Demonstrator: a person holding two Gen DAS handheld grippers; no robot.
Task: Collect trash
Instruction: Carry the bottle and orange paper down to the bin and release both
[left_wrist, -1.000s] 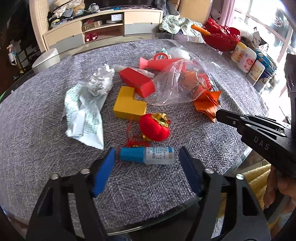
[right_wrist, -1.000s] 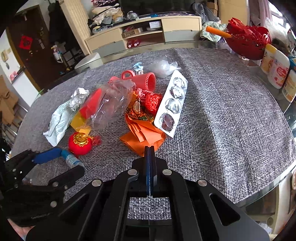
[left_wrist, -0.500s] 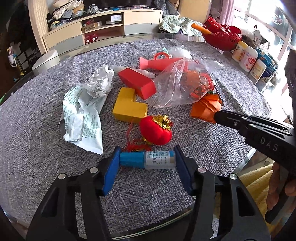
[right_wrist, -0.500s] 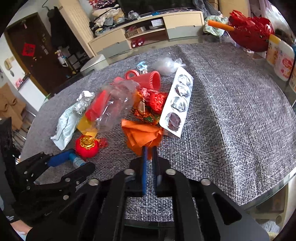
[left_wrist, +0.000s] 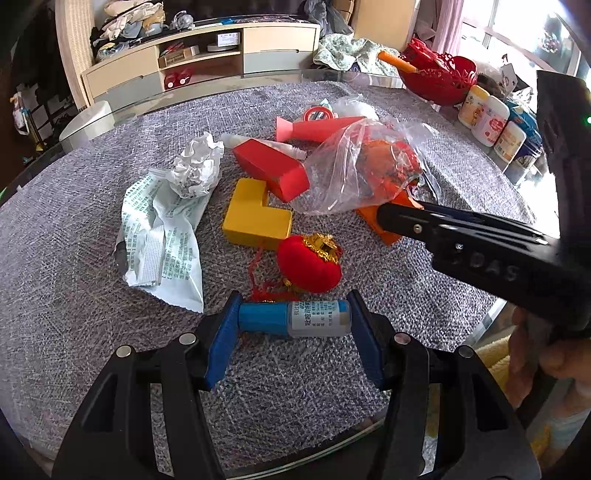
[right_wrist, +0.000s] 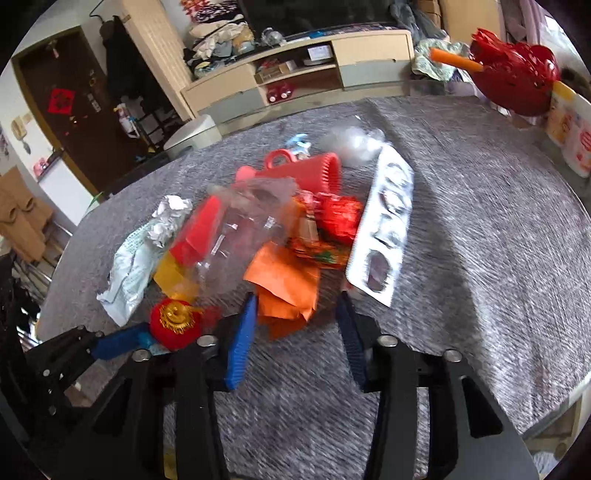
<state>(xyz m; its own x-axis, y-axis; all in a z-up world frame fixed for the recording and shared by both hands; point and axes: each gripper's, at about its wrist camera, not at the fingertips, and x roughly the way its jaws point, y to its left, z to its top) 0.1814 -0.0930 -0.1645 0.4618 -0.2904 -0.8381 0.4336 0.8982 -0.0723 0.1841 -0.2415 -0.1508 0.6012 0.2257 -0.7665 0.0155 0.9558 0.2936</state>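
Blue-capped little bottle (left_wrist: 293, 318) is pinched lengthwise in your left gripper (left_wrist: 293, 332), cap on one pad, base on the other, low over the grey tablecloth (left_wrist: 74, 295) near the table's front edge. A second ago those jaws stood wider, clear of it. Your right gripper (right_wrist: 295, 332) was clenched then; now its jaws are opening with the crumpled orange paper (right_wrist: 284, 284) between the pads, not gripped. Only the right view shows the silver blister tray (right_wrist: 384, 229); it's pretty blurry though.
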